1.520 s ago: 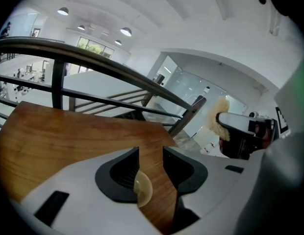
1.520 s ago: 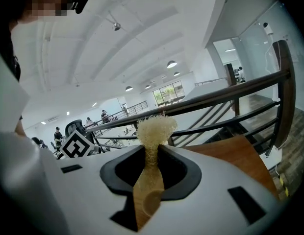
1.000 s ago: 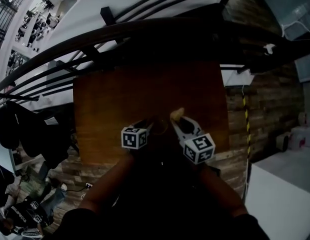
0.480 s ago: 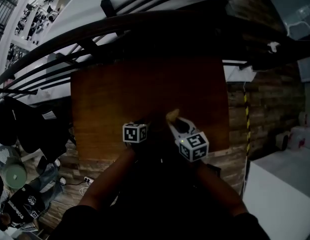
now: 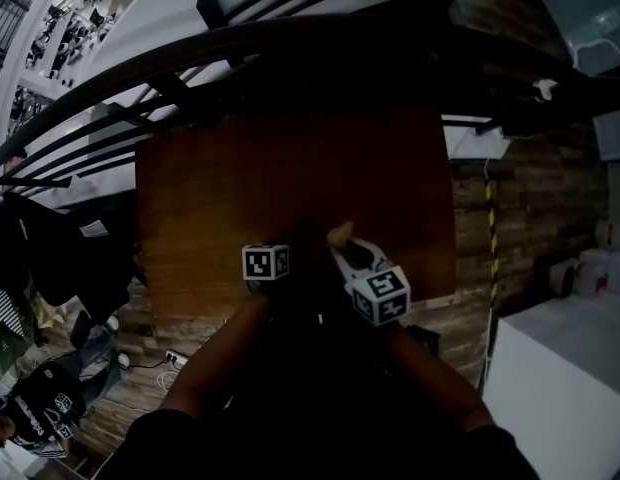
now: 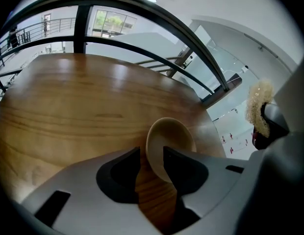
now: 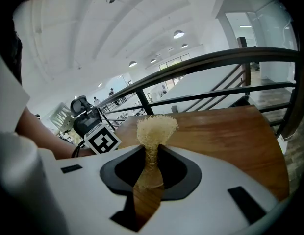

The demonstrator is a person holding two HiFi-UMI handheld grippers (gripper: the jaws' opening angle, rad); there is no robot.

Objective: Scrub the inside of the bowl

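At the near edge of the table [image 5: 290,173]: both grippers sit side by side, the left gripper [image 6: 152,150] on the left and the right gripper [image 7: 152,148] just beside it on the right. Each is held out on a bare forearm [image 5: 215,363] reaching in from the near side.
Table: brown wood with a plain grain, set against a dark curved railing [image 6: 142,13] along its far side.
Bowl [image 6: 175,131]: pale wood, small and round, on the table toward its right edge. In the head view it is lost in the dark between the grippers.
Left gripper: jaws wide and just now closing, with the left side of the bowl's rim between them. The right jaw overlaps the bowl's hollow. A strip of table shows between the left jaw and the bowl's outer wall, so the bowl is not yet squeezed.
Right gripper: jaws drawn narrow and clamped on the thin stalk of the scrubber [image 7: 156,127].
Scrubber: pale, straw-coloured fibre. Its frayed tuft sticks out past the jaw tips toward the far side of the table, off to the right of the bowl and apart from it.
Around: a bright white hall lies beyond the railing, a plank floor [image 5: 530,203] lies right of the table, and people [image 5: 40,413] stand at the near left, below the table's level.
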